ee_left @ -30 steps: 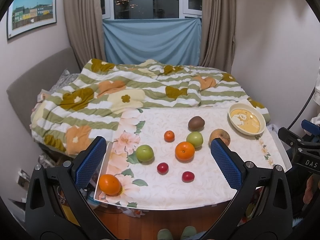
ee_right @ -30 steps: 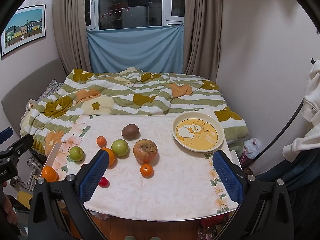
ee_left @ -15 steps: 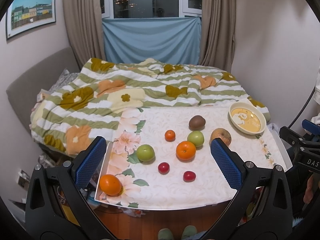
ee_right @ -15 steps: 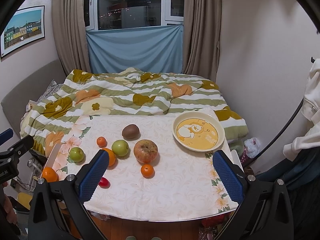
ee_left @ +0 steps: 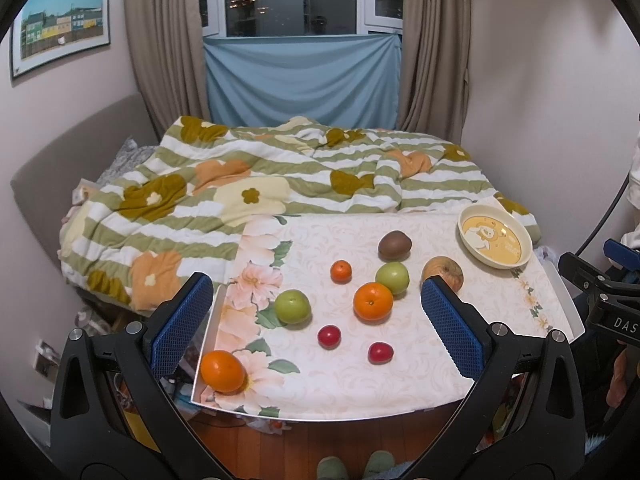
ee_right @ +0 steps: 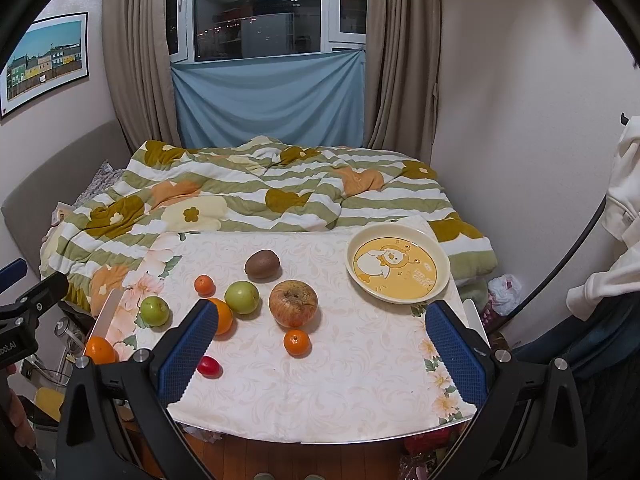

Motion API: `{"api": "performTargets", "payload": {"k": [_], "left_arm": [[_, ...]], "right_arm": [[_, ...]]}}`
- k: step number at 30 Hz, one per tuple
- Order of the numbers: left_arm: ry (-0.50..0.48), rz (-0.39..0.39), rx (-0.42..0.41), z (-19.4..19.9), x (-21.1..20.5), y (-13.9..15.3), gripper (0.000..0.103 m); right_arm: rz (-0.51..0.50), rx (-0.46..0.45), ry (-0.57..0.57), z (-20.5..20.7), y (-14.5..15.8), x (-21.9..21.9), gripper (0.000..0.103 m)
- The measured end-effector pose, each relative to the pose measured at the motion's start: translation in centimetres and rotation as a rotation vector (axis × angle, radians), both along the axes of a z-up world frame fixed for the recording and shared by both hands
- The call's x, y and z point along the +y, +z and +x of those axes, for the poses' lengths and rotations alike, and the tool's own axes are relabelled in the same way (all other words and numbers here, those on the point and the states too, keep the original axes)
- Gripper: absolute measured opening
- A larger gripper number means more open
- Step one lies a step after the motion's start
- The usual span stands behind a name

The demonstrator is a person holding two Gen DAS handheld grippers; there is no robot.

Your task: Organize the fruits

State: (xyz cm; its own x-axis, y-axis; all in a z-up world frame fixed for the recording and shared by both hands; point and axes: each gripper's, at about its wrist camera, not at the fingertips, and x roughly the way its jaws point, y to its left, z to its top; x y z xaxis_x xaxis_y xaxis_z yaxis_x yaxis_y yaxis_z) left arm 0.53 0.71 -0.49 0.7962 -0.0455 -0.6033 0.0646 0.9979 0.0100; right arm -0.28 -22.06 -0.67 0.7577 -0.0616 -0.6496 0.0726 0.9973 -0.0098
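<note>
A dark window [ee_right: 260, 12] between beige curtains [ee_right: 400, 60] — below it, a bed [ee_right: 260, 192] under a striped floral quilt.

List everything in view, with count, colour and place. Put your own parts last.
Table: one, white floral cloth, foot of bed.
Plate: one, cream and yellow, far right corner, empty.
Kiwi: one, brown, far middle.
Big apple: one, reddish-yellow, centre.
Green apples: two, centre-left.
Large oranges: two, middle and near left corner.
Small tangerines: two, orange.
Small red fruits: two, near edge.
Quilt: one, green-striped, on bed.
Poster: one, left wall.
Left claw: open, empty.
Right claw: open, empty.
</note>
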Motion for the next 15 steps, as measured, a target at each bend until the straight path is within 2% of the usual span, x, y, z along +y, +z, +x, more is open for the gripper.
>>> {"api": "performTargets", "payload": {"k": [15], "left_arm": [[-0.009,0.008,-0.004,0.30,0.72,0.01,0.103]], "right_arm": [[0.006,0.001,-0.005,0.33,0.65,0.56,0.103]]}}
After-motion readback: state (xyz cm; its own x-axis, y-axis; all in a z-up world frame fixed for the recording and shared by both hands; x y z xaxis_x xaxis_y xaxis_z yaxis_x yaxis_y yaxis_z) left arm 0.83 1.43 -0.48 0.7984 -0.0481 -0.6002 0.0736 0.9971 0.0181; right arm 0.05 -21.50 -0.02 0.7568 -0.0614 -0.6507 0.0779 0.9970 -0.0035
